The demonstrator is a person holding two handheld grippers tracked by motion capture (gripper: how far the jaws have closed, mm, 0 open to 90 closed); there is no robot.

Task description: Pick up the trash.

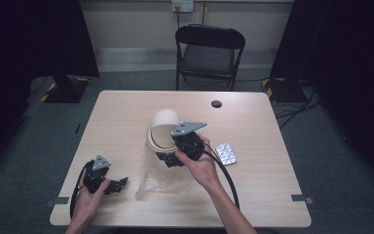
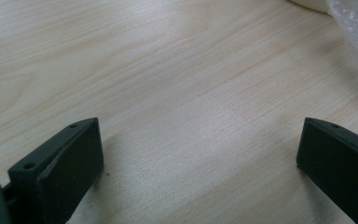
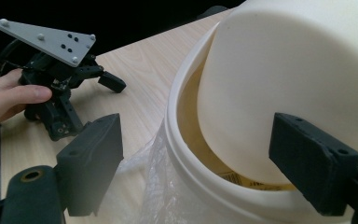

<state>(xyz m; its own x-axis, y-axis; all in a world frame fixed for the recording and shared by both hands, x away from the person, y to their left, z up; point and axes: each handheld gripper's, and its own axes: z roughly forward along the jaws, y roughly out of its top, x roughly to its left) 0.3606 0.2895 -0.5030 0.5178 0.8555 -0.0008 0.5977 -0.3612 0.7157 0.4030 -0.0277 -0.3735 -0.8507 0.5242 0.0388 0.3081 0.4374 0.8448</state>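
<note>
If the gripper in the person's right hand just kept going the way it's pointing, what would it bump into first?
The right gripper has open jaws straddling two nested cream bowls. Going straight on, it would probably first meet the inner bowl, though the outer rim is very close too.

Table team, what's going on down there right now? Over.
Left gripper open, resting on table. Right gripper open at nested cream bowls, clear plastic bag beneath. Blister pack clear. Over.

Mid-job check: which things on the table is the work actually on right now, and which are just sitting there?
In play:
- right gripper, open, at the cream bowls
- two nested cream bowls
- clear plastic bag, under the bowls

Idle:
- left gripper, open over bare table
- blister pack
- black disc
- folding chair, beyond the table
</note>
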